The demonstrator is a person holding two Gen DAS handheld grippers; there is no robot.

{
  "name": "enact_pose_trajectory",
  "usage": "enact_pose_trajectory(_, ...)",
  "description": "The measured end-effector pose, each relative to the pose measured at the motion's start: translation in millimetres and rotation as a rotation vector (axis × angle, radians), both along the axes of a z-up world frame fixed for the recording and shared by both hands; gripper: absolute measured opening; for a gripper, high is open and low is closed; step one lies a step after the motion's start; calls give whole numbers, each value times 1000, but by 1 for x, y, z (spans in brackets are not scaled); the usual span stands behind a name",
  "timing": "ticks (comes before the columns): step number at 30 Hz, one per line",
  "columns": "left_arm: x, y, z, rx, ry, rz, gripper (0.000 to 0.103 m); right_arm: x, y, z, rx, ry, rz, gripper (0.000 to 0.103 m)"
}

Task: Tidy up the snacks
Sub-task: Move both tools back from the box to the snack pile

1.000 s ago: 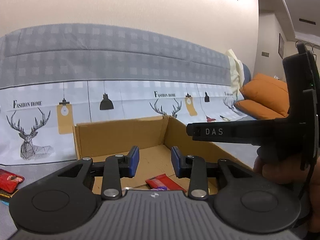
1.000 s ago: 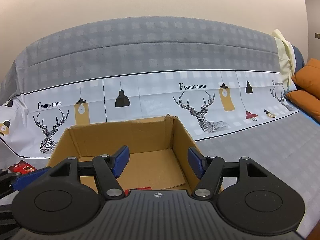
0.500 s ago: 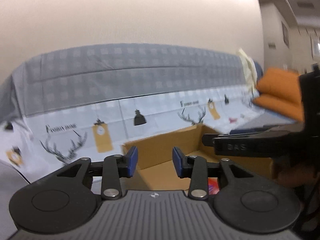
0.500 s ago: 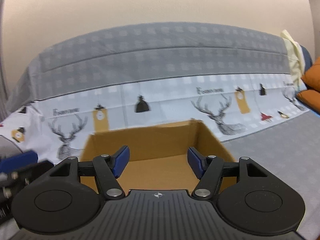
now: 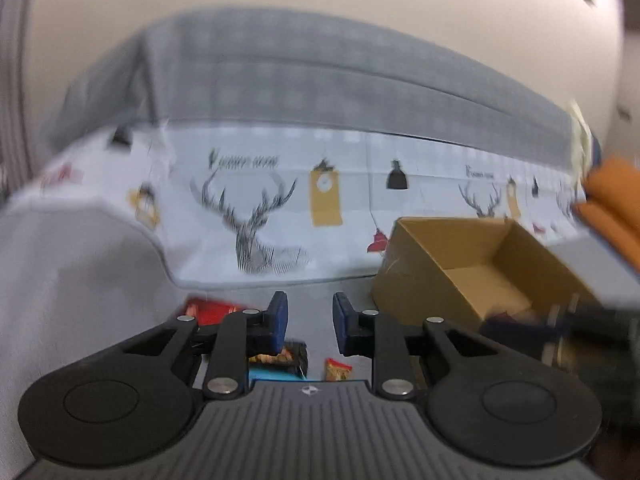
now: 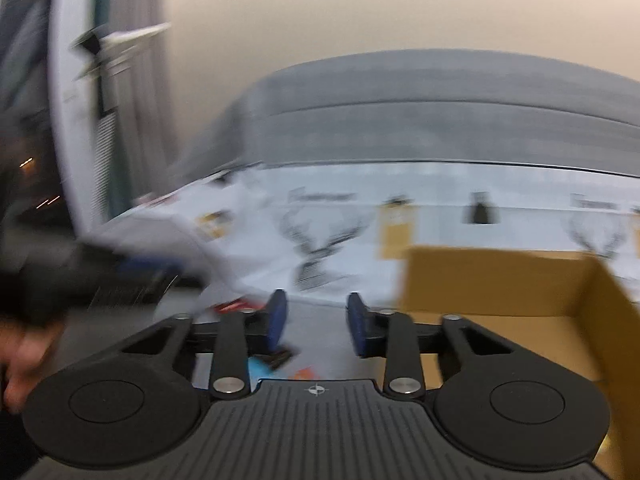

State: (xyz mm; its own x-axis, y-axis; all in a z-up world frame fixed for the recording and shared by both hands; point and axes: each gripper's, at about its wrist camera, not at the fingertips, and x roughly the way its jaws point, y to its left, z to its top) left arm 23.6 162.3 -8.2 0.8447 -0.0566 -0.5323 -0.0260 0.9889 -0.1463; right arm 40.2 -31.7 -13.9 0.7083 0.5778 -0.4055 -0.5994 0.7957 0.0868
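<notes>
Below the parted, empty left gripper (image 5: 308, 320) at lower centre lay the snack packets (image 5: 286, 356), nearer it than the parted right gripper (image 6: 316, 320); cardboard box (image 5: 420, 276) at right.

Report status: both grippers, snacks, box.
Left gripper open, empty. Right gripper open, empty. Snack packets loose beside cardboard box, none gripped. Nothing blocking; heavy motion blur.
</notes>
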Motion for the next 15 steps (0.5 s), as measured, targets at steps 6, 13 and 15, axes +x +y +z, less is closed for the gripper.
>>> enact_pose_trajectory(6, 28, 19, -25, -31, 217, 87, 27, -18, 58, -31, -130, 157, 322, 25)
enact_pose_trajectory(13, 35, 31, -55, -96, 378, 128, 28, -35, 98, -79, -353, 283, 456, 26)
enact_pose_trajectory(15, 37, 29, -58, -97, 400, 116, 28, -41, 104, -88, -404, 288, 477, 31)
